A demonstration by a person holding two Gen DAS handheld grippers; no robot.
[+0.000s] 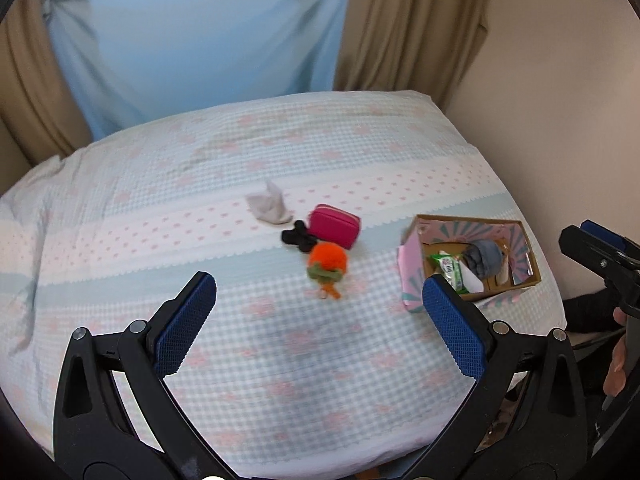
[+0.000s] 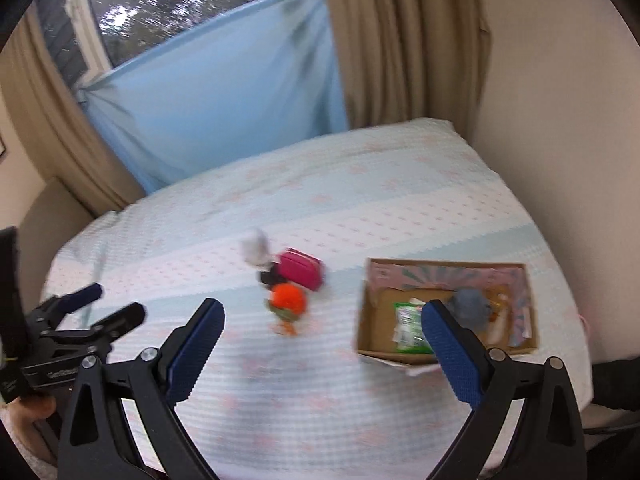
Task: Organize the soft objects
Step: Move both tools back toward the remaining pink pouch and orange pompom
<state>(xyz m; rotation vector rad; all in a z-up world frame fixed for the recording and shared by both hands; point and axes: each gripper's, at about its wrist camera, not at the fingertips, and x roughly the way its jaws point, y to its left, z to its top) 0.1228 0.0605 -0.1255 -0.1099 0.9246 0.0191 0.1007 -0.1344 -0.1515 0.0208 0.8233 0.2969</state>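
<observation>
On the bed (image 1: 280, 360) lie an orange plush toy (image 1: 327, 262), a pink pouch (image 1: 335, 225), a black fabric item (image 1: 297, 237) and a white cloth (image 1: 269, 205), close together mid-bed. They also show in the right wrist view: toy (image 2: 287, 300), pouch (image 2: 301, 269), white cloth (image 2: 254, 249). A cardboard box (image 1: 524, 248) to the right holds a grey soft item (image 1: 484, 258) and a green-white packet (image 1: 452, 270). My left gripper (image 1: 320, 320) is open and empty, short of the toy. My right gripper (image 2: 320, 340) is open and empty, between toy and box (image 2: 368, 320).
A light blue sheet (image 1: 200, 40) hangs behind the bed with beige curtains (image 1: 408, 24) on both sides. A wall (image 1: 560, 100) runs along the bed's right edge. The right gripper shows at the right edge of the left wrist view (image 1: 600, 256); the left gripper shows at the left of the right wrist view (image 2: 100, 304).
</observation>
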